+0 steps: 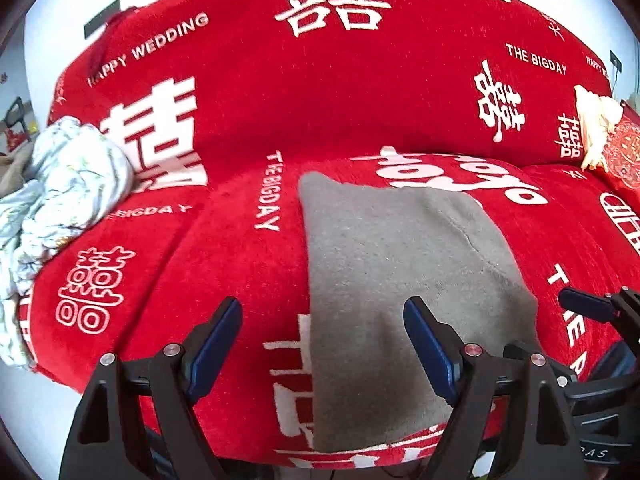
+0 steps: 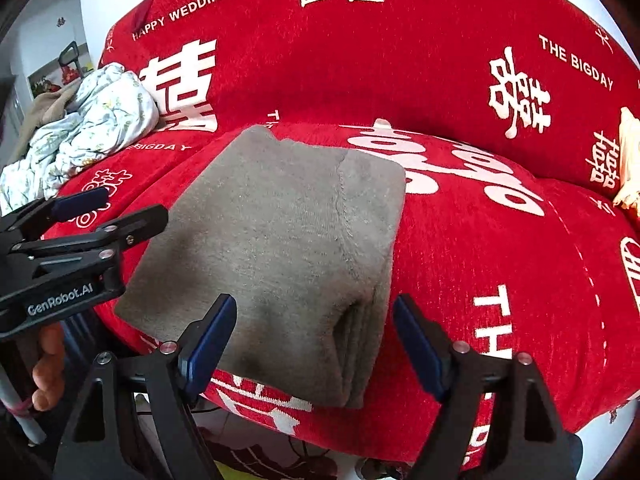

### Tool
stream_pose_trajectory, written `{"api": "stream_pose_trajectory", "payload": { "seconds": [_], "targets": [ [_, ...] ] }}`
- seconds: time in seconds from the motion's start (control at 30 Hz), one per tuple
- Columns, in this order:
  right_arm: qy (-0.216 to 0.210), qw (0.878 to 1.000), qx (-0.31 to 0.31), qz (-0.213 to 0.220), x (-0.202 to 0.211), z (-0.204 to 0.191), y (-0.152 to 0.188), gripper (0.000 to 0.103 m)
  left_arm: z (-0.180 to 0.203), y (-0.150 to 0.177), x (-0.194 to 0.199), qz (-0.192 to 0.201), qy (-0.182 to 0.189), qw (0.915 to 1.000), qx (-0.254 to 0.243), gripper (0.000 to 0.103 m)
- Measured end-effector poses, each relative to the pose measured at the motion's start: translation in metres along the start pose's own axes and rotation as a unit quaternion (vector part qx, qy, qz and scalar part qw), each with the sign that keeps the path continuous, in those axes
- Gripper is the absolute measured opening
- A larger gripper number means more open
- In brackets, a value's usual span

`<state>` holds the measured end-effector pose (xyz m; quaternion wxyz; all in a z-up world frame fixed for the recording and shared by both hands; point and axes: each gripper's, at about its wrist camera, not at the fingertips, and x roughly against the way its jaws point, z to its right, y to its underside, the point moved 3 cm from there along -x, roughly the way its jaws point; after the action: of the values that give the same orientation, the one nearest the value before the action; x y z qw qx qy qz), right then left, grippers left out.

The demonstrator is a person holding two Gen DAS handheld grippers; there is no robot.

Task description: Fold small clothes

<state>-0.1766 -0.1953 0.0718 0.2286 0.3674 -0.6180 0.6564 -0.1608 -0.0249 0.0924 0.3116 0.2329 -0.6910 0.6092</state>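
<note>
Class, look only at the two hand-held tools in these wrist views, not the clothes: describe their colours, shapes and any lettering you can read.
Both the left tool and right tool have black angular frames with triangular cut-outs, silver round screw heads, and flat dark-blue pads on the fingers. Seen from the right wrist view, the left tool's side carries white lettering, "GenRobot.AI". No cables are clearly visible.

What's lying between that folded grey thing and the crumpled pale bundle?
Only bare red sofa cover, seen in the right wrist view, separates the grey cloth from the bundle.
</note>
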Motion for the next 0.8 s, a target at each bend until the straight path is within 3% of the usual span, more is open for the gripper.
{"api": "stream_pose_trajectory", "payload": {
  "seconds": [0.1,0.37,0.8],
  "targets": [
    [0.005,1.000,0.000,0.004,0.004,-0.002,-0.002,0.083,0.001,0.002,0.002,-0.011,-0.008,0.9999,0.001,0.084],
    [0.007,1.000,0.003,0.013,0.012,-0.005,-0.005,0.083,0.004,-0.001,0.019,0.014,0.008,0.9998,-0.007,0.084],
    [0.006,1.000,0.000,0.015,0.014,-0.004,-0.006,0.083,0.008,0.000,0.017,0.003,0.010,0.9999,-0.011,0.084]
  ]
}}
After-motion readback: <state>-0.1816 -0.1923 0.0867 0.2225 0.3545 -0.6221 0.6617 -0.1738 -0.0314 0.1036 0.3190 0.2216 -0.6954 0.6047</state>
